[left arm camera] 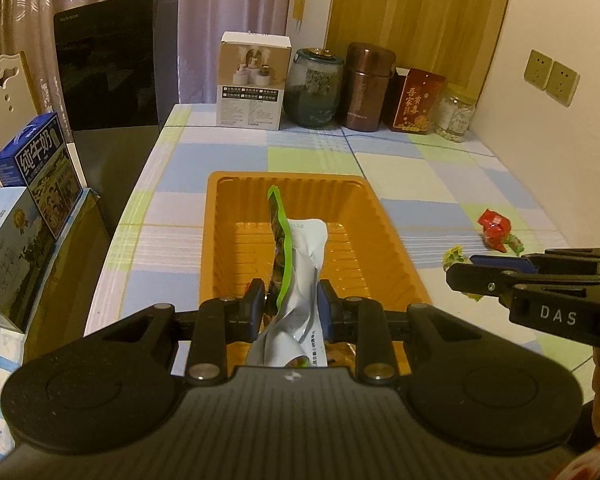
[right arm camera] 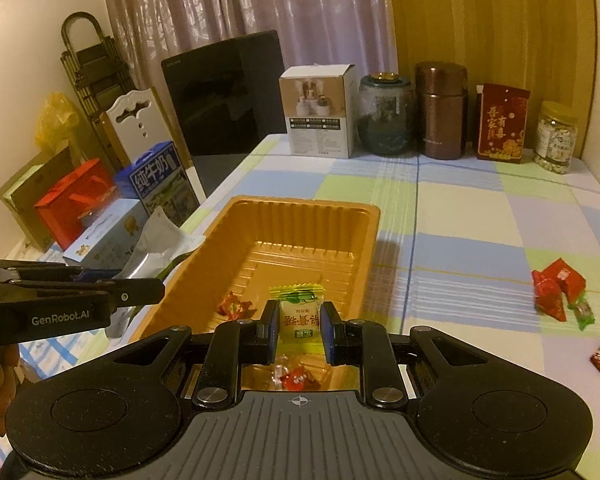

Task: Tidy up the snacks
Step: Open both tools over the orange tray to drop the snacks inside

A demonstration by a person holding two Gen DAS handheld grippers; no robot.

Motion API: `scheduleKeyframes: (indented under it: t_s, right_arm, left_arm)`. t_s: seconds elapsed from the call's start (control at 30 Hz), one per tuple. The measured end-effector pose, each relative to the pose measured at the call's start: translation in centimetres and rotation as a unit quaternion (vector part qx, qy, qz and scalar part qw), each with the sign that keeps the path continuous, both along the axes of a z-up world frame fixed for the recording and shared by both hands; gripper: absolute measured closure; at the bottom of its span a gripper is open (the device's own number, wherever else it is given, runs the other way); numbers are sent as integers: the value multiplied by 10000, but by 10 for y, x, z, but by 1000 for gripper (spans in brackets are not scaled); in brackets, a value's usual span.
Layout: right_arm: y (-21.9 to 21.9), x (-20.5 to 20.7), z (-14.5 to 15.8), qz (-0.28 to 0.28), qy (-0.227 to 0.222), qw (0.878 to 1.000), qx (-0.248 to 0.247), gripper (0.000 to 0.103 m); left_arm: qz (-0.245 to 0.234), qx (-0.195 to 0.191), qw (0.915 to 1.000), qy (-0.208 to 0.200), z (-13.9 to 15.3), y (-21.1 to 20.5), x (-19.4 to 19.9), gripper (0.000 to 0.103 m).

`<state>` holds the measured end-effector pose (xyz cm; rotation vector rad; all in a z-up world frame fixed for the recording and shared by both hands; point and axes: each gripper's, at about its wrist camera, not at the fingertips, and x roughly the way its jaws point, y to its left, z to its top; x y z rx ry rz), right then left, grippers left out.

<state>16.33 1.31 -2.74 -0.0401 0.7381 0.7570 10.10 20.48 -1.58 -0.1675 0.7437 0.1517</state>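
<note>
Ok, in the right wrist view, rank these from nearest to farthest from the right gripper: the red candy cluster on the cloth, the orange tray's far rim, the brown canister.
1. Orange tray's far rim, straight ahead of the right gripper.
2. Red candy cluster, off right; close to call with the rim.
3. Brown canister, back row.

Home dining room: curtains, checked tablecloth.

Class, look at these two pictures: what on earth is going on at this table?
A person is sorting snacks with tongs in each hand. The left tongs grip a silver foil packet with a green edge above the ribbed orange plastic tray. The right tongs hold a yellow-green wrapped candy over the same tray, which already holds a few red candies. More red-wrapped sweets lie on the checked tablecloth.
</note>
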Motion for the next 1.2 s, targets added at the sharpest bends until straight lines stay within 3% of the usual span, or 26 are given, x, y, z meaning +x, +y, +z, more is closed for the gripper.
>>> scheduleKeyframes:
  t_s: [0.57,0.63,1.2]
  right_arm:
    - [26,23,-25,69,237,9997,-74,81]
    - [26,24,-25,58,252,9996,-62,81]
    - [24,18,-17,97,258,9995,180,80]
  left_arm:
    - [-126,-19,9995,306,-34,13,30,76]
    - [-72,39,9995,289,-34,14,28,71]
    - [214,108,9997,50,-17,19,0,69]
